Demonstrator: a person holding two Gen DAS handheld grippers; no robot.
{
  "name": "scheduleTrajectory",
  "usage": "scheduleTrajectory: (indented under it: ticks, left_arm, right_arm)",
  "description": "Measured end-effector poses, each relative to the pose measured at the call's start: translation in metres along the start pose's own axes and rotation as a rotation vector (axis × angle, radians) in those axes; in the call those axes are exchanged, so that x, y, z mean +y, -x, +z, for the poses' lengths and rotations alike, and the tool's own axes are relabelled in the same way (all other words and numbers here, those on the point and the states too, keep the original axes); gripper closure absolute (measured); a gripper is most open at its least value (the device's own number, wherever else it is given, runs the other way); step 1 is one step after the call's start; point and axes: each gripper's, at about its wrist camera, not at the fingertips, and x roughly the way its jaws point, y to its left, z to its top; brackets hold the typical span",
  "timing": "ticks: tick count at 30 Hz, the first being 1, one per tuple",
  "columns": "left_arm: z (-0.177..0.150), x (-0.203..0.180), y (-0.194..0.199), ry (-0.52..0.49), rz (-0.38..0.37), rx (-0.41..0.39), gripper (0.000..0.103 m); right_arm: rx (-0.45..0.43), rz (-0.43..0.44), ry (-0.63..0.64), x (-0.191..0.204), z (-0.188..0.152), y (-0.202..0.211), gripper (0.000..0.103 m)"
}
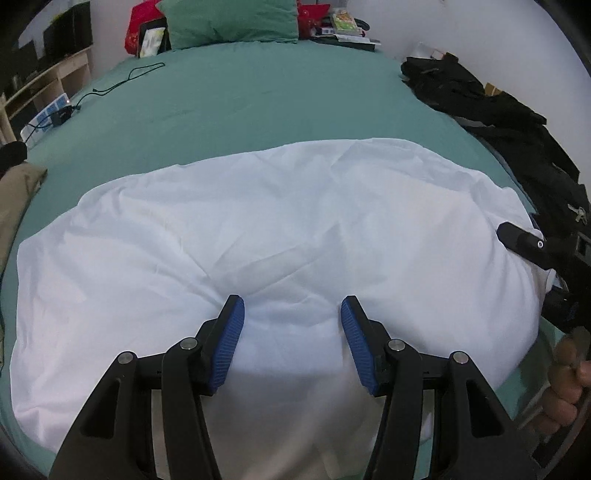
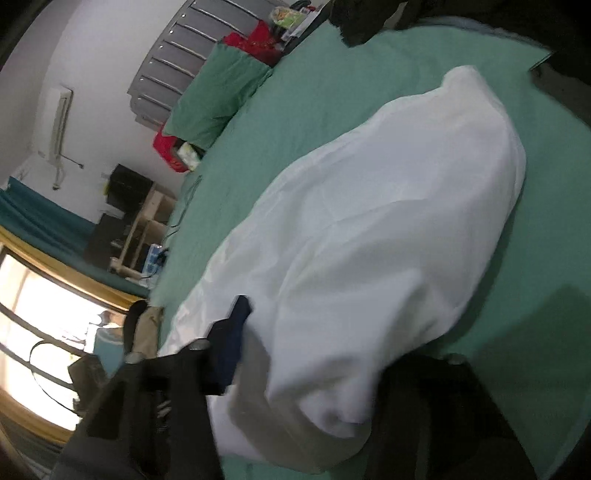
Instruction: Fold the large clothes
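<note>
The bed (image 1: 258,110) fills the view, a broad flat spread under a smooth teal-green sheet. Across its near half lies the white garment (image 1: 280,229), a big thin cotton-like cloth, softly rumpled with shallow creases, its far edge curving in a long arc. Along the right side of the bed sprawls a heap of black clothing (image 1: 498,122), crumpled and matte. Up at the head sits a plump green pillow (image 1: 229,20), with red bags (image 1: 138,26) beside it. A thin black cable (image 1: 122,83) snakes over the sheet on the left. The left tongs (image 1: 291,332) hover low over the near part of the white garment, spread wide, ribbed blue pads (image 1: 229,347) facing each other with only cloth lying flat below, nothing pinched. In the right wrist view, blurred, the white garment bunches up thick between the right tongs (image 2: 317,369); one dark blue pad (image 2: 232,343) shows on the left, the other finger is hidden under the fold. The right tongs are pinching that bunched edge at the garment's right end.
</note>
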Motion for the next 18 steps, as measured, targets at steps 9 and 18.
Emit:
scheduleTrajectory:
  ticks: [9,18]
  left_arm:
    - [0.007,0.001,0.002,0.001,-0.016,0.029,0.045]
    - [0.001,0.043,0.051,0.007,-0.121,-0.052,0.045]
  right_arm:
    - [-0.060,-0.027,0.174,0.065,0.004,0.016,0.086]
    - [-0.061,-0.082,0.414,0.143,-0.009,0.005,0.086]
